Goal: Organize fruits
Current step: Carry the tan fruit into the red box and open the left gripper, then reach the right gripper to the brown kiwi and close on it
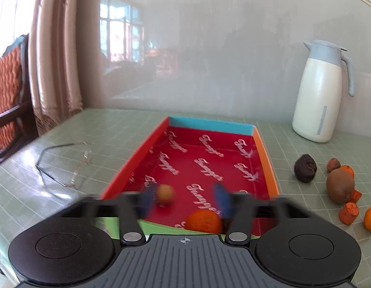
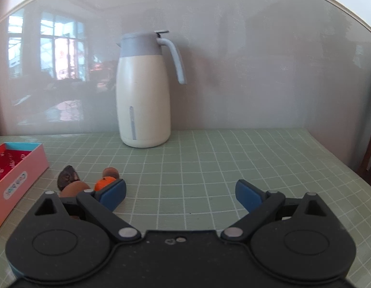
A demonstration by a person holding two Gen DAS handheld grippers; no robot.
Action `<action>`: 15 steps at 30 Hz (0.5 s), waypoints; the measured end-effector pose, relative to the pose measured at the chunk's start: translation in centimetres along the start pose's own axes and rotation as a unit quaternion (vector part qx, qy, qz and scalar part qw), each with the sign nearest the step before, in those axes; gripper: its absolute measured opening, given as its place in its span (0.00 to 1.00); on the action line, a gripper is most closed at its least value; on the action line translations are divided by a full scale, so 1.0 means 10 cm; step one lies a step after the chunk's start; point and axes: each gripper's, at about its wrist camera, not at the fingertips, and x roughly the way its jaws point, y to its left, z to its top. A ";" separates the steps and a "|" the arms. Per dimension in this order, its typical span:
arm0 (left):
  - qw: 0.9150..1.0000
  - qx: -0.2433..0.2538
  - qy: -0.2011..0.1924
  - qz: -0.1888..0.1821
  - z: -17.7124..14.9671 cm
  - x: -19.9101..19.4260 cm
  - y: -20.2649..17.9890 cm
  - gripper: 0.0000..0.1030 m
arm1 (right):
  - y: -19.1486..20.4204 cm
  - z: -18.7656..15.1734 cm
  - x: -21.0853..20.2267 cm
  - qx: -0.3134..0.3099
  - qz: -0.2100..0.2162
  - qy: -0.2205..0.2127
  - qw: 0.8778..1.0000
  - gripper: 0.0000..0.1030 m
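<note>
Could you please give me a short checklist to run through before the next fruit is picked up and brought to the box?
1. Left gripper free: ok, jaws apart over the box, nothing pressed between the pads.
2. Small yellowish fruit released inside the red box: ok, though blurred, so whether it has settled: cannot tell.
3. Orange already in the box: ok.
4. Right gripper ready: ok, open and empty above the table.
5. Fruit left outside: not ok, kiwi and dark fruit remain on the table.
6. Jug clear of the path: ok, upright by the wall.
</note>
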 end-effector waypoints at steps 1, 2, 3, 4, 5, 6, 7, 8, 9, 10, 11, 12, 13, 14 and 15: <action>1.000 -0.001 -0.012 0.007 0.00 -0.04 0.01 0.84 | 0.00 -0.01 -0.02 -0.007 0.008 -0.003 1.000 0.95; 1.000 -0.004 -0.022 0.008 0.01 -0.07 0.02 0.87 | 0.01 -0.02 -0.05 -0.013 0.018 -0.007 1.000 0.95; 1.000 -0.009 -0.026 0.005 0.02 -0.09 0.04 0.88 | 0.02 -0.03 -0.08 -0.018 0.028 -0.011 0.999 0.95; 1.000 -0.012 -0.026 0.005 0.02 -0.09 0.04 0.89 | 0.03 -0.04 -0.10 -0.024 0.035 -0.015 0.999 0.94; 1.000 -0.011 -0.024 0.008 0.02 -0.09 0.04 0.90 | 0.05 -0.04 -0.12 -0.029 0.041 -0.016 0.999 0.94; 1.000 -0.009 -0.023 0.011 0.02 -0.09 0.03 0.92 | 0.07 -0.04 -0.13 -0.032 0.050 -0.016 0.998 0.94; 1.000 -0.007 -0.023 0.012 0.02 -0.09 0.02 0.96 | 0.09 -0.05 -0.13 -0.036 0.059 -0.012 0.998 0.94; 1.000 -0.004 -0.025 0.013 0.02 -0.10 0.01 1.00 | 0.12 -0.07 -0.13 -0.043 0.066 -0.007 0.997 0.93; 0.999 -0.003 -0.031 0.016 0.03 -0.12 0.00 1.00 | 0.16 -0.07 -0.12 -0.051 0.069 -0.003 0.996 0.92; 0.999 -0.001 -0.035 0.017 0.03 -0.13 -0.01 1.00 | 0.20 -0.08 -0.13 -0.058 0.071 -0.003 0.996 0.92; 0.999 0.000 -0.035 0.016 0.02 -0.13 -0.01 1.00 | 0.24 -0.08 -0.13 -0.063 0.075 -0.003 0.995 0.92; 0.999 0.002 -0.034 0.017 0.02 -0.13 -0.02 1.00 | 0.27 -0.08 -0.13 -0.065 0.078 -0.004 0.995 0.92; 0.999 0.004 -0.034 0.020 0.02 -0.13 -0.02 1.00 | 0.31 -0.07 -0.13 -0.064 0.082 -0.007 0.995 0.92; 0.999 0.005 -0.034 0.024 0.02 -0.13 -0.02 1.00 | 0.35 -0.06 -0.13 -0.064 0.084 -0.010 0.994 0.92; 0.999 0.005 -0.035 0.025 0.01 -0.14 -0.02 1.00 | 0.39 -0.04 -0.12 -0.063 0.086 -0.014 0.994 0.92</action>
